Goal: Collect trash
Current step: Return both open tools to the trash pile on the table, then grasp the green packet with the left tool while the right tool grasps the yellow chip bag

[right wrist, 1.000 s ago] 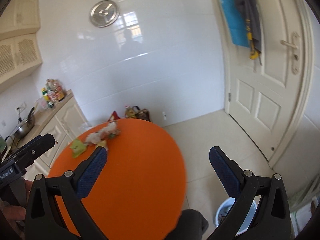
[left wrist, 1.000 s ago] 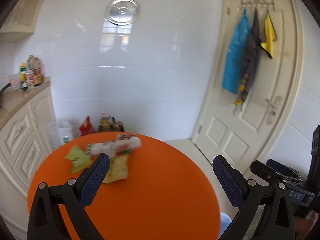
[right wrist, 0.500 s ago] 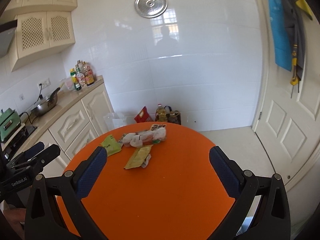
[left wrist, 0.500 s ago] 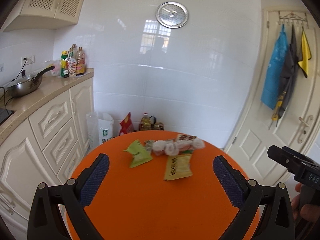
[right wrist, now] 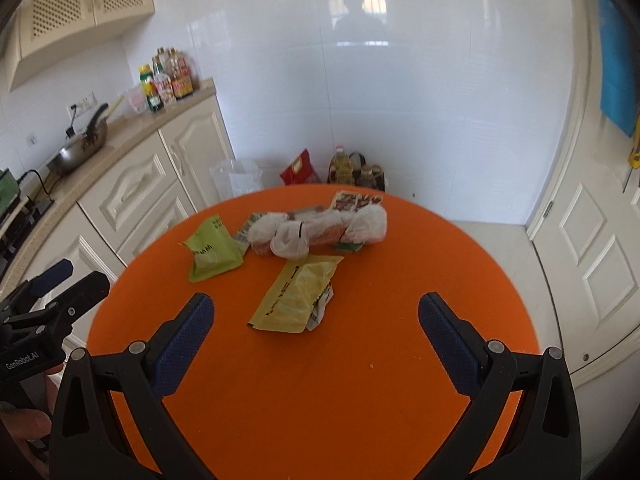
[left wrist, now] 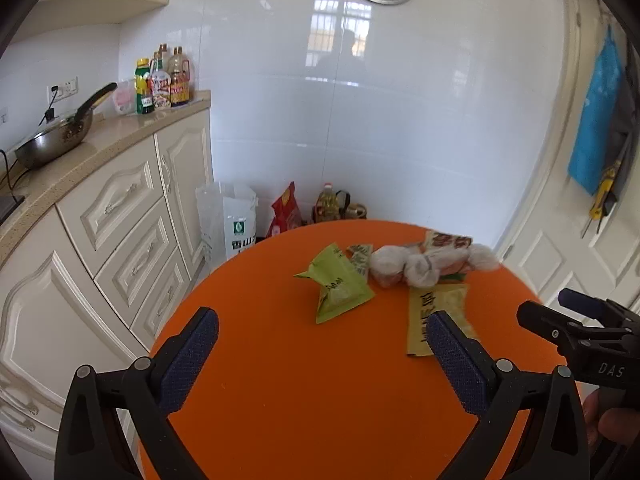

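Observation:
Trash lies on the far half of a round orange table (right wrist: 320,380): a green wrapper (right wrist: 212,250), a yellow packet (right wrist: 296,292), knotted white plastic bags (right wrist: 320,226) and a printed red wrapper (right wrist: 354,202). The same green wrapper (left wrist: 338,282), yellow packet (left wrist: 434,312) and white bags (left wrist: 424,266) show in the left wrist view. My left gripper (left wrist: 320,356) is open above the near left of the table, nothing between its fingers. My right gripper (right wrist: 316,342) is open just short of the yellow packet. Each gripper is seen in the other's view, held by a hand.
Cream cabinets (left wrist: 120,216) with a countertop, a wok (left wrist: 56,140) and bottles (left wrist: 162,80) stand at the left. On the floor behind the table sit a white bag (left wrist: 230,220), a red bag (left wrist: 286,210) and oil bottles (left wrist: 332,204). A white door (right wrist: 592,208) is at the right.
Both cameras have swung left and tilted down toward the table. The trash now sits larger and nearer to both grippers. Both grippers stay open.

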Available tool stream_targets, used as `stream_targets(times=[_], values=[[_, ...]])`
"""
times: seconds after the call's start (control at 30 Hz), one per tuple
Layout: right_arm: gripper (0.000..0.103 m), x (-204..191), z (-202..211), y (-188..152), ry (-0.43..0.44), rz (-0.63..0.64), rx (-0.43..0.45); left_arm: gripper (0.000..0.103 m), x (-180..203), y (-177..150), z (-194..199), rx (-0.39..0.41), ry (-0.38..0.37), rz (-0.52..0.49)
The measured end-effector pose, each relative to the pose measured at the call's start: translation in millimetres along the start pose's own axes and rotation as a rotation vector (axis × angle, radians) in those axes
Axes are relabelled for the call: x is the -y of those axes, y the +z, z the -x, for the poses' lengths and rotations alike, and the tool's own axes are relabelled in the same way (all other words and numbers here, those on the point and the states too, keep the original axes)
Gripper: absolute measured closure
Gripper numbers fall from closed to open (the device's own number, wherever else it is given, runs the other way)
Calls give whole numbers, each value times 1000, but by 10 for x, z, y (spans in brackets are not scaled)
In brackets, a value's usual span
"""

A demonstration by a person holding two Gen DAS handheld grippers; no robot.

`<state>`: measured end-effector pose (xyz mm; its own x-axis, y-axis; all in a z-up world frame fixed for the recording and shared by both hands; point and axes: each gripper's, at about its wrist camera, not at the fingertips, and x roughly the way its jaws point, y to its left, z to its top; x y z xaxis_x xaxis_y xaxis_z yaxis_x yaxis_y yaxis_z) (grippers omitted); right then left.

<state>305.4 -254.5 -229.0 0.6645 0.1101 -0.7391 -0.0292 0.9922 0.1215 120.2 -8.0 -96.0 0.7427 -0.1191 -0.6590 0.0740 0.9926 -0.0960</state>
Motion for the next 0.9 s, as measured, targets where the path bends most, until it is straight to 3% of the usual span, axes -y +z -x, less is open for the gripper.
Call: stream_targets(times=[0.13,0.43,0.53,0.6,0.7,0.73,0.77,0.83,0.87,0.9], values=[[3,-19,-415,40,8,12,-60,1,113,251,-484,-53,4,-14],[20,86,-1083,127,36,17,-160,1,304,663,-1603,-145,-8,-44],[36,69,-1198,135,53,35,-184,1,322,736,-1920,-172,-6,-48],[56,61,-1223,129,68,48,-188,1,322,768,-2093,-183,-19,-48],[62,43,-1210,118,84,63,-176,6,353,842,-2305,-180,-58,-48],[63,37,-1192,119,89,63,-168,20,357,821,-2353,-187,-68,-51],[65,46,-1165,120,92,61,-159,45,356,803,-2406,-201,-79,-50],[67,62,-1101,135,102,49,-138,52,360,831,-2516,-202,-99,-45],[68,78,-1070,136,106,44,-132,66,365,837,-2549,-205,-114,-44],[69,87,-1038,134,104,43,-129,73,369,843,-2561,-200,-119,-44]])
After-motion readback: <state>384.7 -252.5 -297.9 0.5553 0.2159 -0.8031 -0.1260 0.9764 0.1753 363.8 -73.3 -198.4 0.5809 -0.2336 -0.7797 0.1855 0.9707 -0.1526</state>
